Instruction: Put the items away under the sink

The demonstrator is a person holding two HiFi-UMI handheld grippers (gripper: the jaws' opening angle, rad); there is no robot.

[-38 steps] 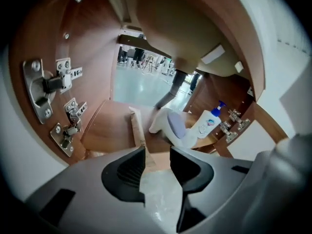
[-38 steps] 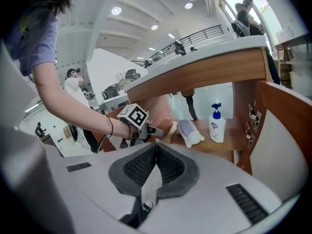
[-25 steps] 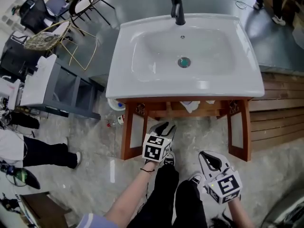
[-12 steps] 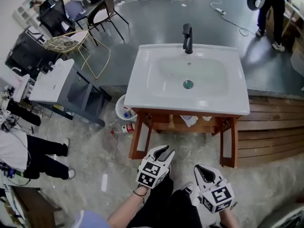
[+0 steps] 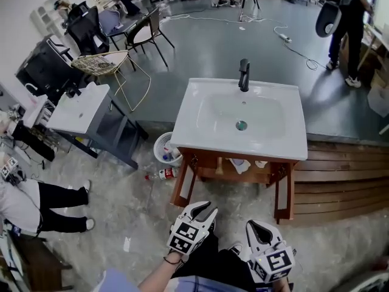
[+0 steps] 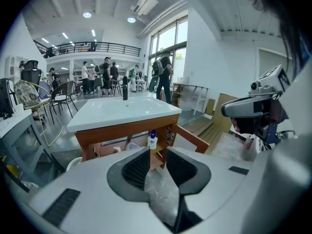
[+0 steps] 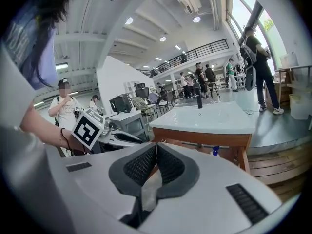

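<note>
Both grippers hang low over our legs, well short of the cabinet (image 5: 182,187). We judge this a pause with nothing in hand.
Left gripper (image 5: 203,209): jaws slightly apart, empty.
Right gripper (image 5: 254,225): jaws closed pad to pad, empty.

Under the sink (image 5: 237,148), the open shelf already holds a blue-capped bottle (image 6: 152,140) and pale cloth-like items (image 5: 241,165), so part of the task looks done. A floor bottle (image 5: 163,174) lies just left of the cabinet, beside a white bin (image 5: 165,149). It is a likely next pick, though unconfirmed.

Counter: white and bare, with a black faucet (image 5: 244,75) at the far edge.
Room: open hall with a mottled grey floor (image 5: 121,193). A wooden platform (image 5: 340,175) lies to the right, chairs (image 5: 103,62) far left, and people (image 5: 349,17) stand far off.
</note>
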